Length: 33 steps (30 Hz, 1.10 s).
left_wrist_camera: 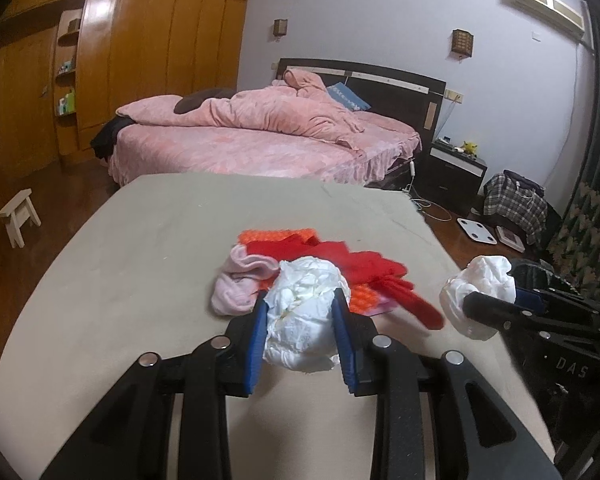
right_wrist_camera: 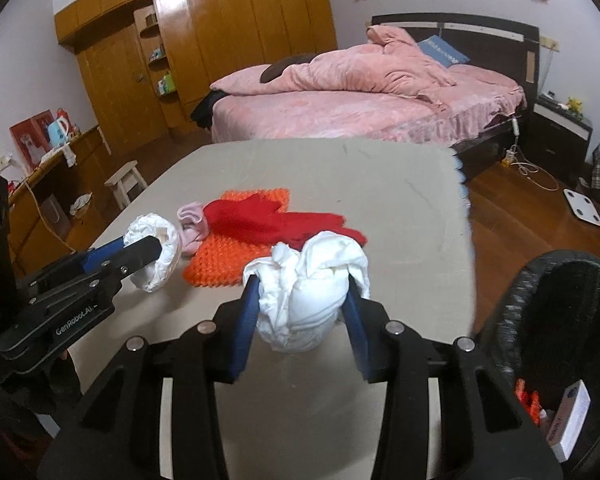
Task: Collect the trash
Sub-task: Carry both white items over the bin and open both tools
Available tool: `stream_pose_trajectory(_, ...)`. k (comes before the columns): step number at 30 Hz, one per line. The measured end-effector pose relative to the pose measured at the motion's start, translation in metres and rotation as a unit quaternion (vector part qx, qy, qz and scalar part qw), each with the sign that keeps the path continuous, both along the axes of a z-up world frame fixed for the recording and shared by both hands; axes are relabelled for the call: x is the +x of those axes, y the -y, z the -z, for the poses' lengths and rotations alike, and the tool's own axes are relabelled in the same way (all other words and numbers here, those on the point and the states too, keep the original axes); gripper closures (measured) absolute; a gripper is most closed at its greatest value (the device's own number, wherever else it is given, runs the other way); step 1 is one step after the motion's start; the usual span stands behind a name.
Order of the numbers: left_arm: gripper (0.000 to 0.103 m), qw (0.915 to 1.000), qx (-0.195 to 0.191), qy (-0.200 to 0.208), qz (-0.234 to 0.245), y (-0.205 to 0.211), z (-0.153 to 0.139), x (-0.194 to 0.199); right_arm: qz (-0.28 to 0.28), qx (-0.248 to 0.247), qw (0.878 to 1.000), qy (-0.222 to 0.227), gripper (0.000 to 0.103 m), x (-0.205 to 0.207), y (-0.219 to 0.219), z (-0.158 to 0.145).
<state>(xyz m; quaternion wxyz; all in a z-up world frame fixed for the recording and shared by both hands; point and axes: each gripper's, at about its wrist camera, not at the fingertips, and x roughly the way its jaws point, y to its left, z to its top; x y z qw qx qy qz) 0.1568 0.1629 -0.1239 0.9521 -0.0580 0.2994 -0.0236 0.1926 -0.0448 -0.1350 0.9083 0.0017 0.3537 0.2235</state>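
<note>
A wide beige cloth-covered table (left_wrist_camera: 120, 280) carries a flat orange knitted mat (right_wrist_camera: 236, 256), with long red fabric gloves (right_wrist_camera: 268, 220) across it and a small pale pink sock (right_wrist_camera: 190, 224) at its left edge. The left gripper (left_wrist_camera: 302, 316) is clamped on a crumpled white paper wad (left_wrist_camera: 304, 320) above the table's near part. The right gripper (right_wrist_camera: 302, 302) squeezes another crumpled white wad (right_wrist_camera: 312, 296), beside a black woven trash basket (right_wrist_camera: 560, 288).
</note>
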Motion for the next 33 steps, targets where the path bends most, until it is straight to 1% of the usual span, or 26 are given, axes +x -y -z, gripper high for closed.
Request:
stream_pose_trajectory(11, 0.072, 0.9989, -0.005, 0.024, 0.041, 0.052, -0.029, 0.003, 0.067, 0.009, 0.996, 0.05, 0.063, -0.012, 0.061, -0.035)
stream_pose_trajectory(19, 0.072, 0.9957, -0.008, 0.037, 0.085, 0.102, -0.044, 0.005, 0.118, 0.009, 0.99, 0.07, 0.063, -0.022, 0.114, -0.047)
stream_pose_trajectory(25, 0.072, 0.9909, -0.011, 0.047, 0.126, 0.144, -0.053, 0.004, 0.155, 0.005, 0.985, 0.081, 0.063, -0.032, 0.155, -0.051)
stream_pose_trajectory(33, 0.072, 0.9817, -0.01, 0.051, 0.183, 0.205, -0.058, 0.007, 0.203, 0.004, 0.976, 0.083, 0.063, -0.05, 0.207, -0.049)
